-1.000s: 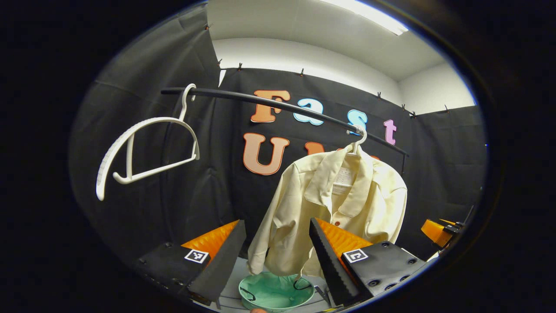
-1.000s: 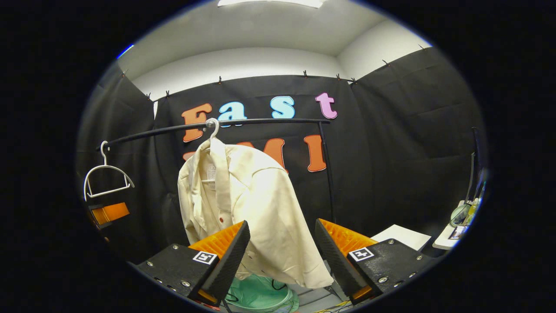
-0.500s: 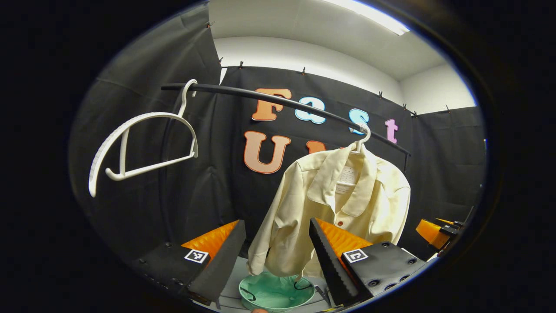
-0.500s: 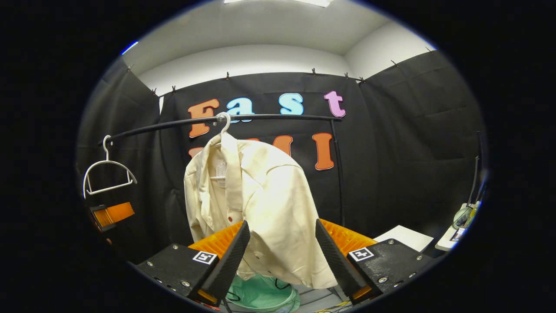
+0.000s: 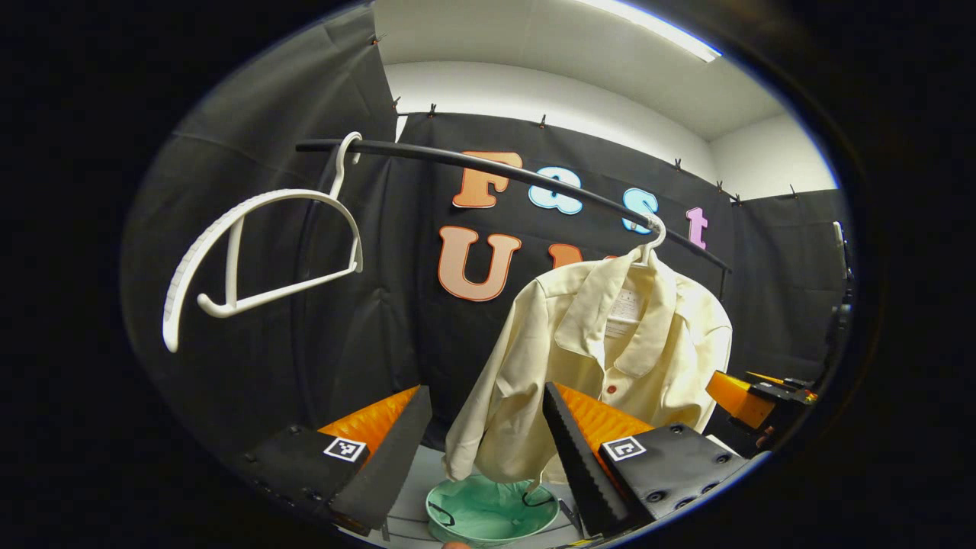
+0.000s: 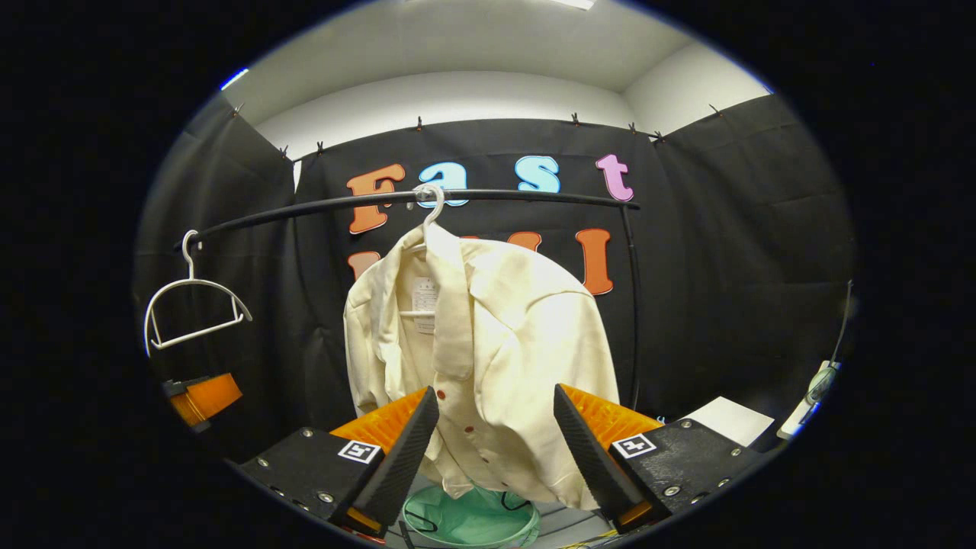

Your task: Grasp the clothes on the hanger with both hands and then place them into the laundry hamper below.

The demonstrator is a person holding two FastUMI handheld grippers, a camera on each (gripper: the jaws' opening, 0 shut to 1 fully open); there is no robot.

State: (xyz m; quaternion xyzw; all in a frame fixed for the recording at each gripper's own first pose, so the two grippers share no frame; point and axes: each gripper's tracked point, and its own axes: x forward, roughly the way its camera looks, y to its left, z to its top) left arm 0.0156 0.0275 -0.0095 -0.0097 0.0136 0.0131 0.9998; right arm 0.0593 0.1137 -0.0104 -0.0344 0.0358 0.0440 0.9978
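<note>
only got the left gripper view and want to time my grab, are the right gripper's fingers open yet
observer: yes, the right gripper has its fingers spread wide and grips nothing; the shirt hangs just ahead of them.
operator: where's my gripper from over there
observer: the left gripper sits low at the far left, below the empty hanger and well clear of the shirt.
operator: anything off to the right
observer: a flat white sheet lies low on the right, apart from the shirt.
</note>
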